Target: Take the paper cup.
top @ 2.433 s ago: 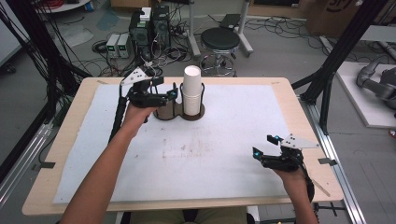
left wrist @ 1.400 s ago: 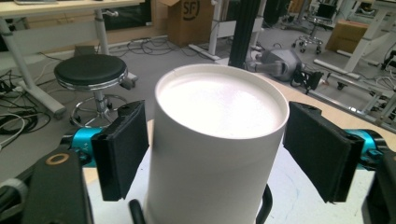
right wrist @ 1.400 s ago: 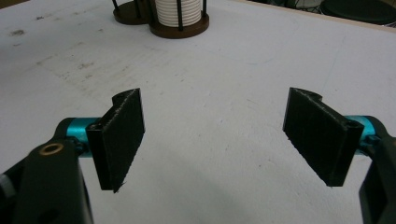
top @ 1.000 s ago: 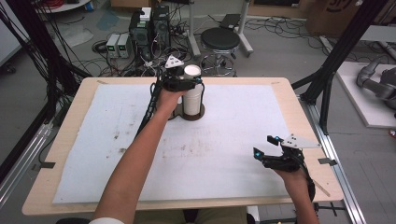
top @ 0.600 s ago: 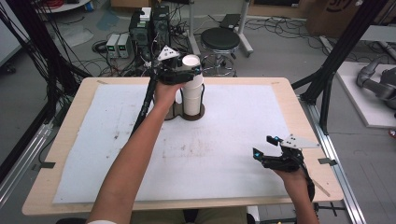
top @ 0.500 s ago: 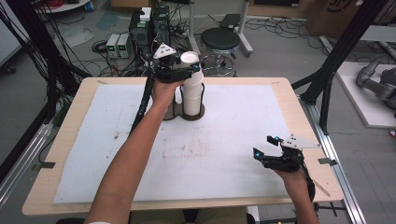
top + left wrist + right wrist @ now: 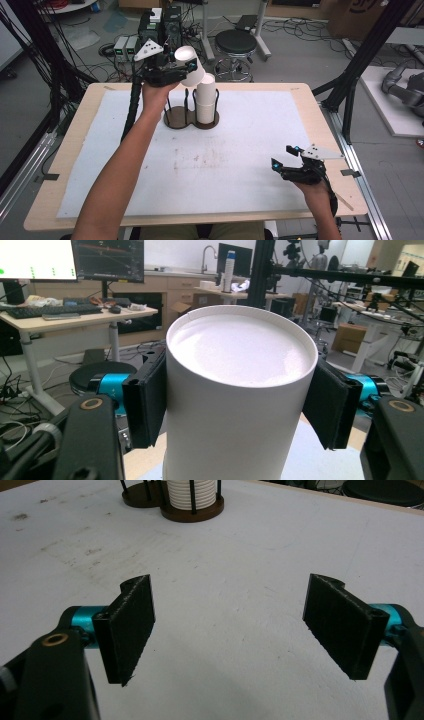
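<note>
In the high view, the left gripper [image 7: 186, 70] is raised over the far left part of the table [image 7: 75, 200], above the dark wooden cup holder [image 7: 192, 119]. Its jaws have just been closing and now clamp a single white paper cup [image 7: 189, 65], which is tilted with its closed bottom pointing up and to the left. The cup hangs clear of the stack of white cups [image 7: 205, 98], just up and left of the stack's top. That stack stands upright in the right ring of the holder, and the left ring beside it has thin black posts around it. The right gripper [image 7: 286, 157] rests at the near right of the white mat [image 7: 235, 175], well apart from the holder, with its jaws spread and nothing between them.

In the left gripper view, the cup [image 7: 240, 400] sits squarely between the two black pads, which press on its left and right sides. Its flat white bottom faces the camera, and a desk with monitors [image 7: 75, 260] stands far behind it.

In the right gripper view, the right gripper [image 7: 227, 625] has its black jaws wide apart over bare, stained mat [image 7: 225, 555]. Far ahead, at the top, stand the holder [image 7: 192, 511] and the lower part of the stack [image 7: 192, 491].
</note>
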`<action>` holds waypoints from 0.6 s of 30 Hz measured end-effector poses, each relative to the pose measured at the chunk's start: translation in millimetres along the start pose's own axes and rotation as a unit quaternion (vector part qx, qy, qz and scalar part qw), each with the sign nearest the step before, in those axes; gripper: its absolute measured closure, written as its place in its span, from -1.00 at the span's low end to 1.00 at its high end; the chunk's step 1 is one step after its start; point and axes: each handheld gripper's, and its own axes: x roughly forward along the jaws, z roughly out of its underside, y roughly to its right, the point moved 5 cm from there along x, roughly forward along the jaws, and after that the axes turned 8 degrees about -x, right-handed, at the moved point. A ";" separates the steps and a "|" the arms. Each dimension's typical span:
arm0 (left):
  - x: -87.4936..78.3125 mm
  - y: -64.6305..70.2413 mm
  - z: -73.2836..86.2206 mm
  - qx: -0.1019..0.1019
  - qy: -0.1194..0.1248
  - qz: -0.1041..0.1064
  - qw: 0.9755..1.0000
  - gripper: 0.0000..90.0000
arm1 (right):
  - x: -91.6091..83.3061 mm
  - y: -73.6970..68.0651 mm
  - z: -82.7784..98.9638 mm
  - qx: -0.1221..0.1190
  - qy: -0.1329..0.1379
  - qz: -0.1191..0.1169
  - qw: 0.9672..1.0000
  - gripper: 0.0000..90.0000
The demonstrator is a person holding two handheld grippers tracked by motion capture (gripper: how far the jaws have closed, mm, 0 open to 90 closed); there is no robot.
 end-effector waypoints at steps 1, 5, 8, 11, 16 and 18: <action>-4.5 0.7 0.4 -0.002 0.000 0.005 1.000 -0.25 | 0.1 -0.1 -0.2 -0.002 0.000 0.000 1.000 -0.53; -26.9 4.9 7.4 0.004 -0.002 0.021 1.000 -0.25 | 0.7 -1.8 -1.0 -0.003 0.000 -0.002 1.000 -0.53; -36.3 7.4 11.1 0.006 -0.003 0.030 1.000 -0.25 | 1.4 -2.9 -1.7 -0.004 0.001 -0.004 1.000 -0.53; -54.7 15.4 23.4 0.009 -0.006 0.052 0.999 -0.25 | 2.3 -3.5 -1.9 -0.006 0.000 -0.005 1.000 -0.53; -71.5 27.1 38.8 0.013 -0.007 0.073 0.997 -0.25 | 3.2 -5.1 -2.5 -0.007 0.000 -0.007 1.000 -0.53; -77.5 33.1 45.1 0.020 -0.010 0.080 0.997 -0.25 | 3.8 -5.9 -3.0 -0.008 0.000 -0.009 1.000 -0.53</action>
